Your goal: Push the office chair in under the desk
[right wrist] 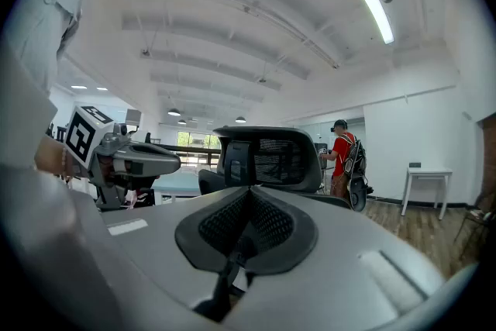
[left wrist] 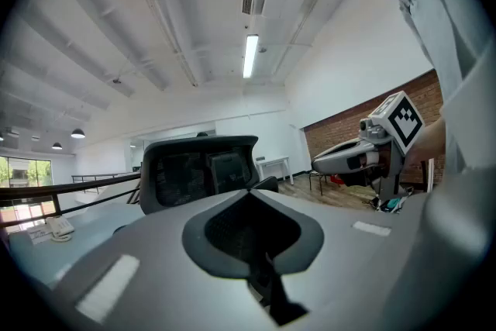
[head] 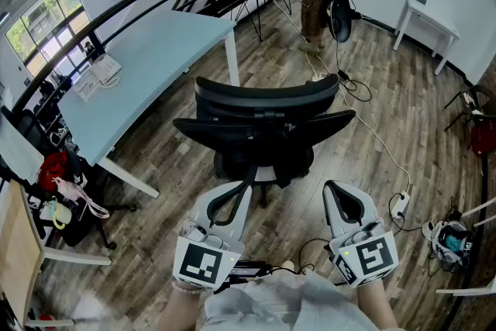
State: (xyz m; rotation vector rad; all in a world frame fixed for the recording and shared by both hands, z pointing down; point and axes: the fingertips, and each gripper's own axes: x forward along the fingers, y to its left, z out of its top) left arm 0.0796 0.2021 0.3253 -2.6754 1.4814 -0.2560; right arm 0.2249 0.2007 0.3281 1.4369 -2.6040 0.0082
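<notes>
- Left gripper (head: 242, 190) and right gripper (head: 334, 187): jaws were fully together, holding nothing.
- Office chair (head: 263, 126) stood on the plank floor (head: 387, 97), its back towards them (backrest spanning left-right), beside the pale desk (head: 147, 58), not under it.
- Beyond ran a railing (head: 116, 10).

A black office chair (head: 263, 128) with a mesh back and a curved headrest stands upright, its back facing the viewer. It sits out in the open beside a long desk (head: 155, 50) with a pale blue-grey top and white legs, near the desk's front leg, not tucked under.
</notes>
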